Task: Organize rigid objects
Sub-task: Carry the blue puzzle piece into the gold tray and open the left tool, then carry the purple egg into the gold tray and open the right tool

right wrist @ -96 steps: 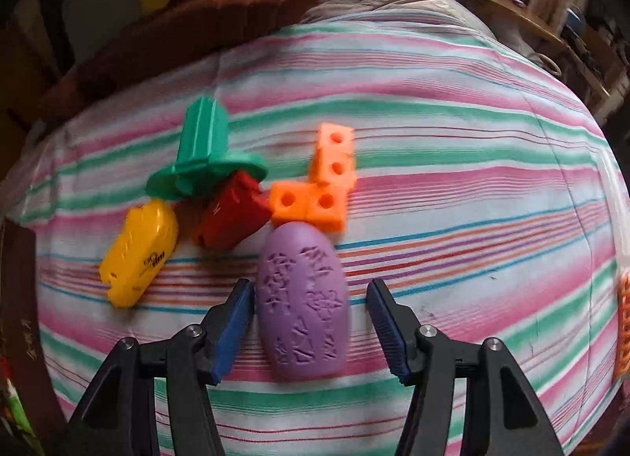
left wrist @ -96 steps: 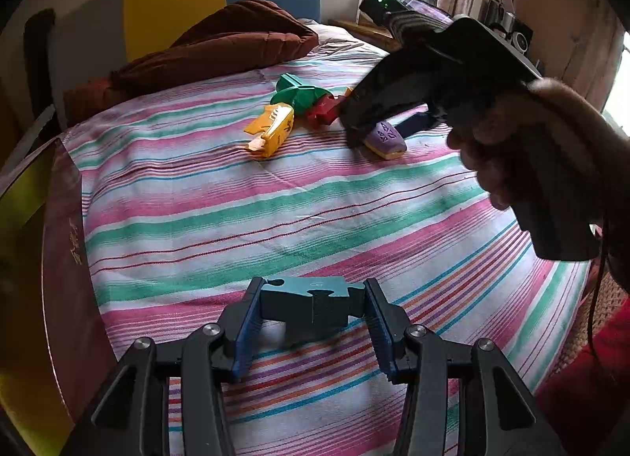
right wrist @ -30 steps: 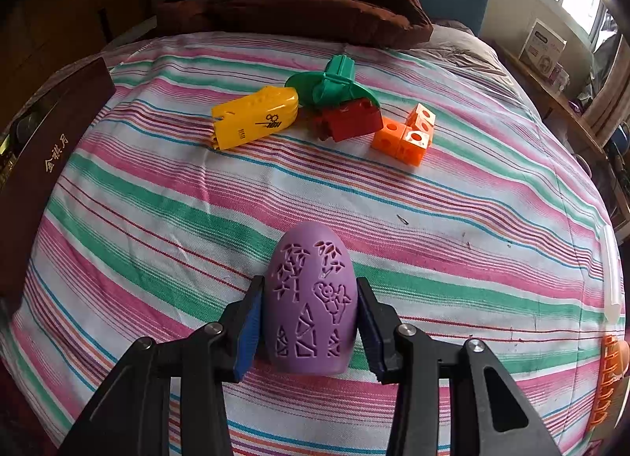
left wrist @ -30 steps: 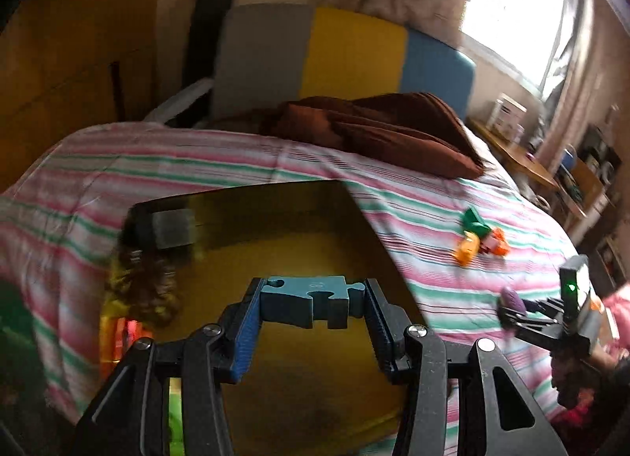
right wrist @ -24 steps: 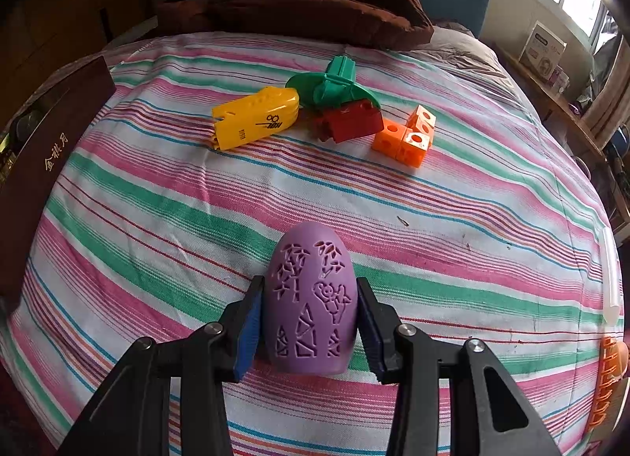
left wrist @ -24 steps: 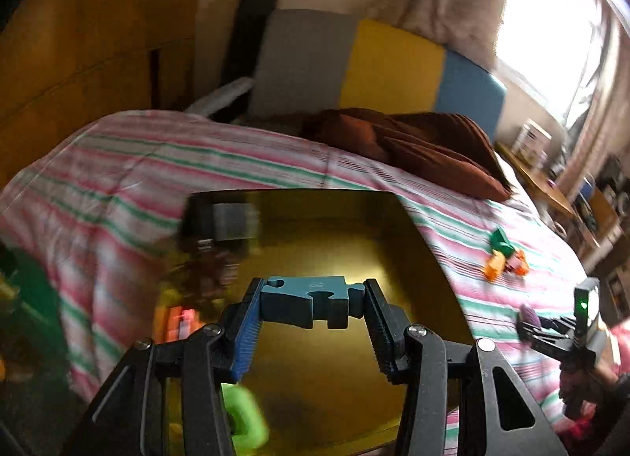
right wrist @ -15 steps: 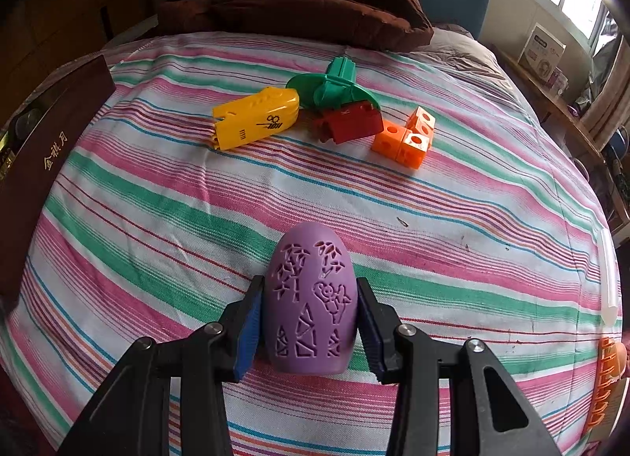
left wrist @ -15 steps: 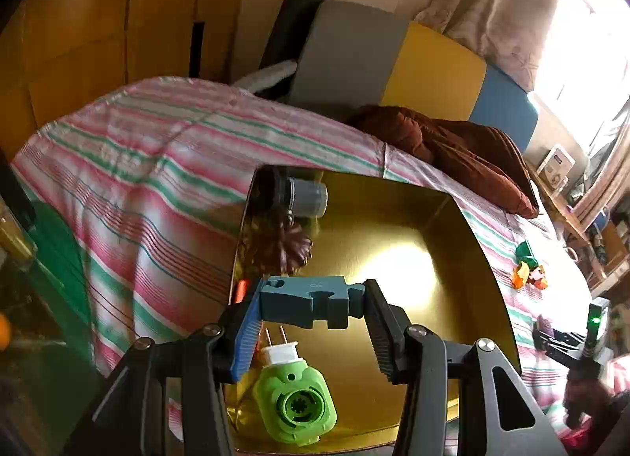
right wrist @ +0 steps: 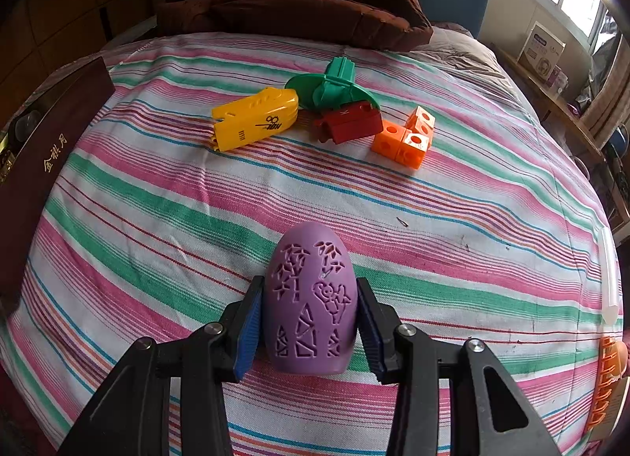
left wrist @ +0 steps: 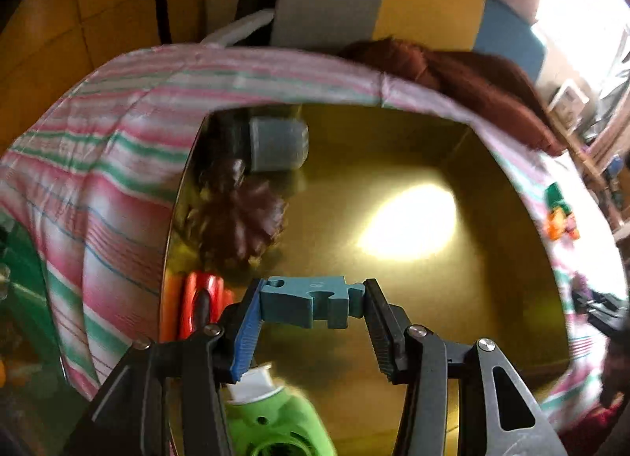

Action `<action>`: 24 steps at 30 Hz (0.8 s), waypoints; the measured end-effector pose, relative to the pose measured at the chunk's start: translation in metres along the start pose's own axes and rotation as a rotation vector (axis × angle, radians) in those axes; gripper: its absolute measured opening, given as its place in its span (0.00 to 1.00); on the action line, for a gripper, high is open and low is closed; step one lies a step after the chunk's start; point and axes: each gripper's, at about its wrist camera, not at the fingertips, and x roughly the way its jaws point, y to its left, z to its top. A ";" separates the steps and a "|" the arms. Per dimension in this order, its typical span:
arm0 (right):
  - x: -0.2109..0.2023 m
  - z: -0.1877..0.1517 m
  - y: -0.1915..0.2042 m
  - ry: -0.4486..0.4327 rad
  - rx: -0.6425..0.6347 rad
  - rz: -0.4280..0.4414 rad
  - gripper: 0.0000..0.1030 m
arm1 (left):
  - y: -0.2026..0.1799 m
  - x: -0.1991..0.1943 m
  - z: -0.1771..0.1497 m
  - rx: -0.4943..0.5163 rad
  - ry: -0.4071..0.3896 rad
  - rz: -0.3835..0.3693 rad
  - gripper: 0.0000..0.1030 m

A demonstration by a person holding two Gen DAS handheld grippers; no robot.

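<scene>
Left side first: the left gripper is pinching a blue puzzle piece between its two fingers, held up over a gold box that sits on the striped bedspread. Along the box's left wall there's a grey cylinder at the far end, then a dark brown spiky thing (pinecone maybe, it's blurry), then something red and orange right against the wall. A green plug-like gadget with a white end lies at the near corner, just under the left finger.

Over on the right wrist view, the right gripper is clamped on a purple egg with cut-out patterns, held over the bed. Further back on the bedspread, going left to right: a dark red box side with gold lettering at the edge, a yellow toy, a green top-shaped piece touching a red block, and orange cubes just beside that. A brown blanket is bunched at the head of the bed.
</scene>
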 end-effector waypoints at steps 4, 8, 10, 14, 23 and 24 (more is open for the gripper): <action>0.001 0.001 0.000 -0.002 -0.002 0.004 0.43 | 0.004 0.005 -0.009 0.010 0.009 0.035 0.50; 0.001 0.002 0.000 -0.003 -0.002 0.005 0.43 | 0.010 0.000 -0.015 -0.012 -0.008 0.033 0.56; 0.001 0.002 0.000 -0.003 -0.002 0.003 0.43 | 0.012 -0.003 -0.016 -0.022 -0.017 0.025 0.56; 0.001 0.002 0.000 -0.005 0.003 -0.002 0.43 | 0.015 -0.019 -0.019 -0.052 -0.067 0.025 0.59; 0.000 0.000 0.003 -0.008 0.003 -0.015 0.43 | 0.016 -0.055 -0.033 -0.069 -0.159 0.091 0.61; 0.000 0.000 0.003 -0.007 0.005 -0.016 0.43 | 0.016 -0.058 -0.033 -0.067 -0.164 0.096 0.61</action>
